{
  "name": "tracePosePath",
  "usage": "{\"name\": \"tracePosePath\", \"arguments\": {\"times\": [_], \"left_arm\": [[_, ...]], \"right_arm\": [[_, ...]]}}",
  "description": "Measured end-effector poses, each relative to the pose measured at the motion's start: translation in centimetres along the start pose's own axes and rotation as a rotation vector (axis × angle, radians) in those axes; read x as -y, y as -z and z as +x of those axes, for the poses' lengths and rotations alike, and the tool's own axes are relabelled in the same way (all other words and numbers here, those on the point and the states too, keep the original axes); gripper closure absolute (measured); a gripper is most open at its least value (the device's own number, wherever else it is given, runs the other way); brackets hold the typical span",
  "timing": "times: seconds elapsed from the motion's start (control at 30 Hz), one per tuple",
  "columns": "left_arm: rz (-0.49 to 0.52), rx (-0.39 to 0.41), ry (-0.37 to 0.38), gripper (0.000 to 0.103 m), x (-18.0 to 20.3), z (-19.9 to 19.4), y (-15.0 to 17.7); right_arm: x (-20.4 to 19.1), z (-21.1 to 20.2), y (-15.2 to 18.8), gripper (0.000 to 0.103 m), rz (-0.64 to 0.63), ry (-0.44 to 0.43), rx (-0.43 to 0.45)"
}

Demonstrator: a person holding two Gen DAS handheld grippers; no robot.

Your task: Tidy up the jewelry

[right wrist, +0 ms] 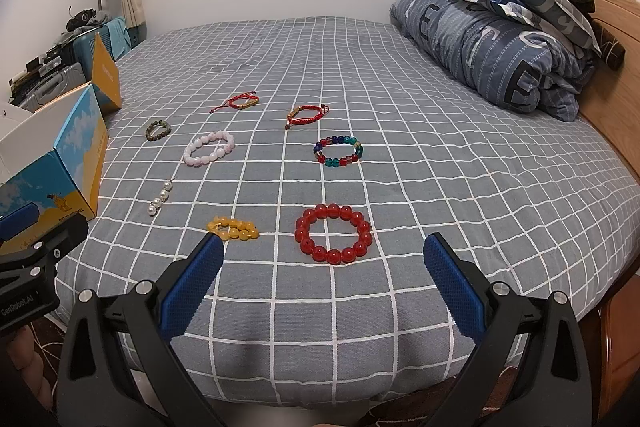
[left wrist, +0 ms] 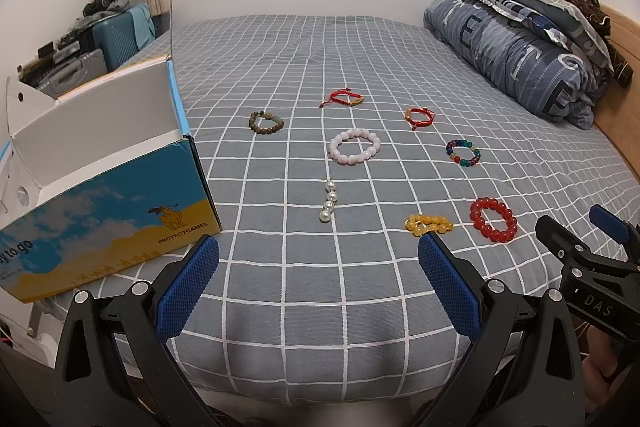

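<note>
Both my left claw (left wrist: 318, 259) and right claw (right wrist: 323, 259) hang spread apart, holding nothing, above the bed's (right wrist: 440, 187) near edge. The bracelets (right wrist: 333, 233) lie scattered on it, an open box (left wrist: 120, 195) at left.

matt woven checked cloth on the bed (right wrist: 400, 187), glossy see-through red bead bracelet (right wrist: 333, 233), shiny pearl strand (left wrist: 329, 201), printed cardboard box (left wrist: 120, 203), rough dimpled blue pads (right wrist: 196, 283), smooth wooden headboard (right wrist: 616, 39)
</note>
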State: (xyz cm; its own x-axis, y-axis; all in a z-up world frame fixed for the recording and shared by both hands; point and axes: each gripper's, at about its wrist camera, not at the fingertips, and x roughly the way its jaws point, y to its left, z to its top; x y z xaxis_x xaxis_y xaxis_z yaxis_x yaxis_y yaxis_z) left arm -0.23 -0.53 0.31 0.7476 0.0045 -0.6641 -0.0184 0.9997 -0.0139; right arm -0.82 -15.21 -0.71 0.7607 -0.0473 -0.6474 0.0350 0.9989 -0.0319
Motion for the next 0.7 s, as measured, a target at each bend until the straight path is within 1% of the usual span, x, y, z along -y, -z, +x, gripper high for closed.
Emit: {"name": "tracePosePath", "arguments": {"times": [0.43, 0.5, 0.57, 0.7], "left_arm": [[-0.001, 0.0, -0.002, 0.006, -0.1, 0.0, 0.0], [0.003, 0.008, -0.012, 0.006, -0.1, -0.1, 0.0], [0.01, 0.02, -0.032, 0.006, 0.0, -0.3, -0.4], [0.002, 0.026, -0.017, 0.006, -0.1, -0.8, -2.4]], "right_arm": [[0.0, -0.1, -0.2, 0.007, 0.001, 0.002, 0.006], [0.1, -0.4, -0.4, 0.007, 0.003, -0.001, 0.009], [0.4, -0.7, -0.8, 0.007, 0.01, 0.001, 0.014], [0.7, -1.2, -2.5, 0.007, 0.01, 0.022, 0.031]]}}
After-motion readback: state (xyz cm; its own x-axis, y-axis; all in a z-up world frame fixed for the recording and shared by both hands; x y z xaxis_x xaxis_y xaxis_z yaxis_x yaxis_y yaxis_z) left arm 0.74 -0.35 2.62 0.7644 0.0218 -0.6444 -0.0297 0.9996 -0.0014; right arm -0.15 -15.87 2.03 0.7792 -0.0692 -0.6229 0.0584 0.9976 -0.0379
